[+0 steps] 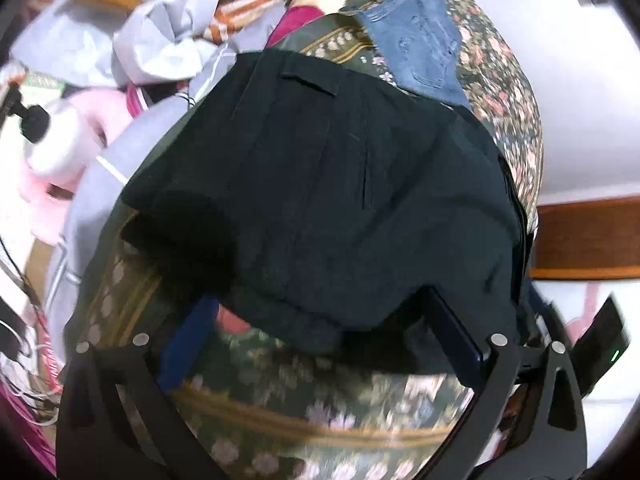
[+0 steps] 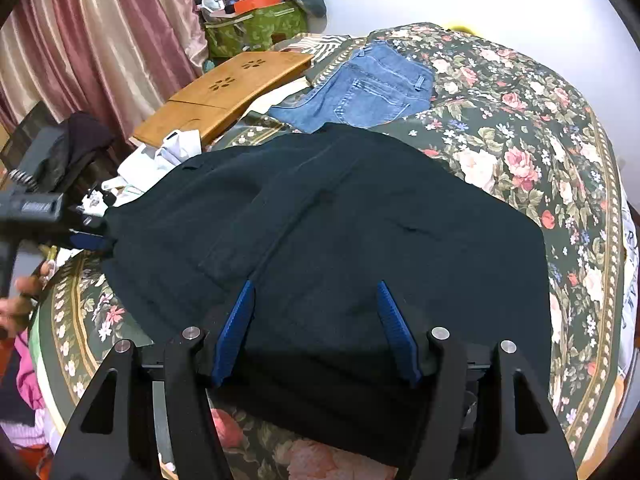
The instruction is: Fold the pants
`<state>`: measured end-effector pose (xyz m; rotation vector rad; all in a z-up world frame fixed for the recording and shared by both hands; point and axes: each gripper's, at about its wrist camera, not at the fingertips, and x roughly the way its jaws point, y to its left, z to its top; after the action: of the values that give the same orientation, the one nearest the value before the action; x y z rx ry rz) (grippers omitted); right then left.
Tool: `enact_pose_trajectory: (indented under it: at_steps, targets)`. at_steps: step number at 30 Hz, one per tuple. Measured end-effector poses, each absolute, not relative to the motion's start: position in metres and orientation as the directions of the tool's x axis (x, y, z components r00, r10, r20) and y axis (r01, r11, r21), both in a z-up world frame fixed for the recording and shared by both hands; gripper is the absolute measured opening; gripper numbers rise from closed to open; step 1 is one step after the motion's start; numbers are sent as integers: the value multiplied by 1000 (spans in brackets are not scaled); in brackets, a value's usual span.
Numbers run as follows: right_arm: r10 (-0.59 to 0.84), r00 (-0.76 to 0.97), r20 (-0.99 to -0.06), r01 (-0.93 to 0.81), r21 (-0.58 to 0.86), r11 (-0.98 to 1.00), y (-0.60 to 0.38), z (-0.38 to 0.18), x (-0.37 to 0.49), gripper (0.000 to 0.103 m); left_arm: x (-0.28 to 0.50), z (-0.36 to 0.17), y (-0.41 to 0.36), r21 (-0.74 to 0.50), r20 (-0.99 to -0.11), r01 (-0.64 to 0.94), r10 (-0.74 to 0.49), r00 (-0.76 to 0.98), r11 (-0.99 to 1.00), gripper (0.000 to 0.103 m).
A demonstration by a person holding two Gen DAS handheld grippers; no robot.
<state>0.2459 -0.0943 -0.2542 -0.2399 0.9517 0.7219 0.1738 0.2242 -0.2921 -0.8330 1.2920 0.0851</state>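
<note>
a: starting at the left — what is the left gripper (image 1: 320, 344) doing?

b: it points down at the near edge of the black pants (image 1: 320, 200). its blue pads stand wide apart, and the dark cloth's hem drapes between and partly over them. the view is blurred, but no pinch shows; the claw reads as spread.

a: and the pants themselves?

b: they lie on the floral bedspread (image 2: 520, 128), already doubled into a broad, fairly flat slab with layered edges at the near side. judging by that, at least one fold is done; a further fold or a final smoothing seems to be what is left.

a: moving right?

b: the right gripper (image 2: 318, 332) sits over the near edge of the same pants (image 2: 360, 220), its ribbed blue fingers (image 2: 240, 320) spread, the stacked cloth lying between them but not squeezed.

a: anything already finished?

b: a pair of blue jeans (image 2: 372, 88) lies folded further back on the bed, just beyond the black pair.

a: any containers?

b: a green fabric bin (image 2: 256, 28) by the curtain, heaped with mixed items, an orange box among them. a wooden lap tray (image 2: 224, 92) beside it carries nothing.
</note>
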Motion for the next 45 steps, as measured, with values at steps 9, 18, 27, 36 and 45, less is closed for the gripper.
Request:
enact_pose_trajectory:
  at_steps: [9, 18, 27, 36, 45]
  targets:
    - [464, 366, -807, -656, 130, 744, -95, -255, 244, 61, 193, -300, 242, -387, -920, -565, -263, 291, 729, 52]
    - [478, 356, -803, -650, 155, 744, -98, -253, 243, 62, 187, -202, 198, -117, -838, -417, 135, 528, 901, 23]
    - [503, 343, -793, -632, 201, 748, -105, -254, 245, 62, 216, -85, 95, -4, -612, -154, 119, 782, 988, 18]
    - [571, 370, -733, -547, 325, 771, -170, -232, 238, 60, 249, -59, -15, 13, -580, 92, -67, 812, 996, 15]
    - [491, 458, -741, -403, 319, 858, -251, -237, 221, 60, 281, -129, -107, -90, -737, 285, -257, 626, 954, 15]
